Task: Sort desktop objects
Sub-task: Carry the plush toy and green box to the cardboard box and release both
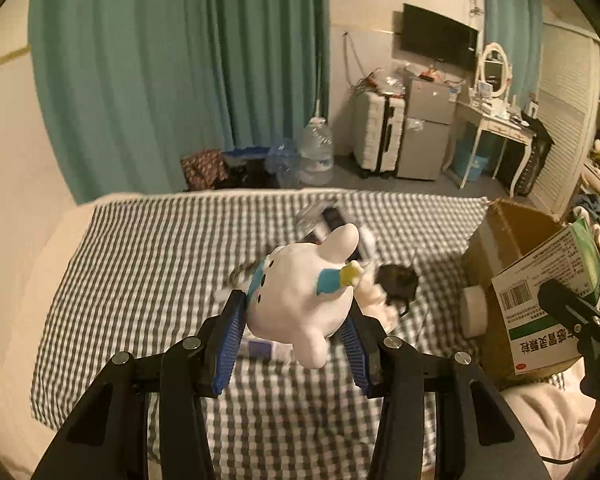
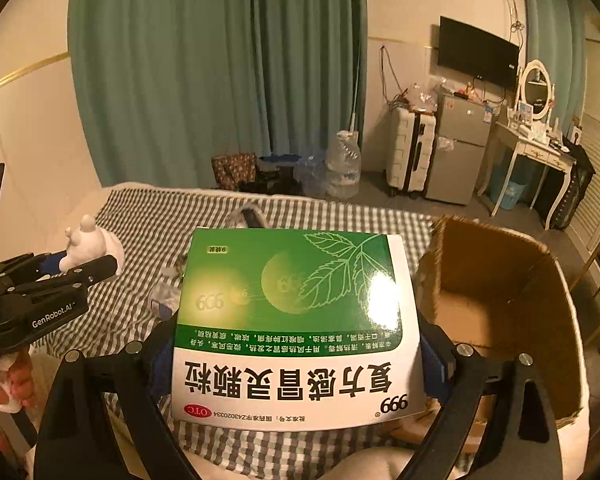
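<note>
Left wrist view: left gripper pinching a white toy across its body, blue pads on both flanks; toy held in the air above the checked cloth, left of the carton.
Right wrist view: right gripper clamped on a green-and-white medicine box by its two side edges, held above the cloth, just left of the carton, which stands open.
Loose items lie on the cloth behind the toy; blurred, not identified.
Handling, toy: likely light, smooth and rounded, may slip; best gripped across the widest part of the body.
Handling, box: likely light, thin card that dents; hold by the side edges, gently.
</note>
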`<state>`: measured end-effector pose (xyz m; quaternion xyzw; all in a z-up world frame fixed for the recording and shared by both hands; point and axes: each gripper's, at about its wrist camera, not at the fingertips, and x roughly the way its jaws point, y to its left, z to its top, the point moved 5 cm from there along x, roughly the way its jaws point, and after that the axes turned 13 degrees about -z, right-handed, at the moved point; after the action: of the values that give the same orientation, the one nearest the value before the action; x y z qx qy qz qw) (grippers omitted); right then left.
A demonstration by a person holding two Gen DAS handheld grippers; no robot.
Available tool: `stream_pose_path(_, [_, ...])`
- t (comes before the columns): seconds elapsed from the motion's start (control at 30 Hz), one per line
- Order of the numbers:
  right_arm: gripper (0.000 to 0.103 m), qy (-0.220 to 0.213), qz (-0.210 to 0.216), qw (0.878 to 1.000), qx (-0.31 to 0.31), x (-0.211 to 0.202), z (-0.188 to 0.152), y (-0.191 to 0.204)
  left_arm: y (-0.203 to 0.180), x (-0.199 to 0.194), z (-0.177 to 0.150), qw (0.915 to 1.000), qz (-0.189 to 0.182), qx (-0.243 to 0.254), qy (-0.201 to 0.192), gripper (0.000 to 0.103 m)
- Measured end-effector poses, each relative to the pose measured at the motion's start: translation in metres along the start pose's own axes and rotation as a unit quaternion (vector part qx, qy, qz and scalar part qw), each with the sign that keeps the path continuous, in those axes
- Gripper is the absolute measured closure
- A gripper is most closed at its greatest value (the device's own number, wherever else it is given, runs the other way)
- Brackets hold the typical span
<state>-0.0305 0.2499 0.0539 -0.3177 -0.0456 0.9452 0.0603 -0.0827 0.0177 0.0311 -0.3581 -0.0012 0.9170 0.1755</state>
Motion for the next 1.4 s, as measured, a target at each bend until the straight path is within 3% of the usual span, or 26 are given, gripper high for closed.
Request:
stream_pose_path(0.4, [0.01,-0.028,-0.025,0.999,0.031,0.003,0.05,-0.07,-0.094,0.04,0.06,0.9981,-0.04,0.046,-0.006,0.056])
stream_pose_path(0.7, [0.01,-0.005,-0.086,0.995,0.054,0.04,0.056,-0.154,-0.204,0.086,0.08,0.9906,-0.1,0.093,0.007,0.056])
stream_pose_path(0.93, [0.01,0.053,-0.121,0.988,0.077,0.076,0.044,-0.227,-0.271,0.134,0.07,0.9837,-0.139,0.102,0.051,0.056])
stream_pose_path(1.17, [0.008,0.093,-0.118,0.983,0.104,0.101,0.016,-0.261,-0.29,0.16,0.042,0.9774,-0.149,0.121,0.089,0.054])
stream_pose_path(1.2, [0.008,0.097,-0.122,0.982,0.108,0.103,0.015,-0.263,-0.29,0.161,0.039,0.9761,-0.152,0.125,0.091,0.05])
stream_pose_path(1.3, [0.008,0.104,-0.125,0.979,0.122,0.104,0.012,-0.267,-0.292,0.153,0.039,0.9736,-0.154,0.146,0.085,0.007])
stream_pose_path(1.4, [0.008,0.097,-0.132,0.979,0.123,0.101,0.017,-0.268,-0.29,0.138,0.049,0.9754,-0.146,0.159,0.046,0.005])
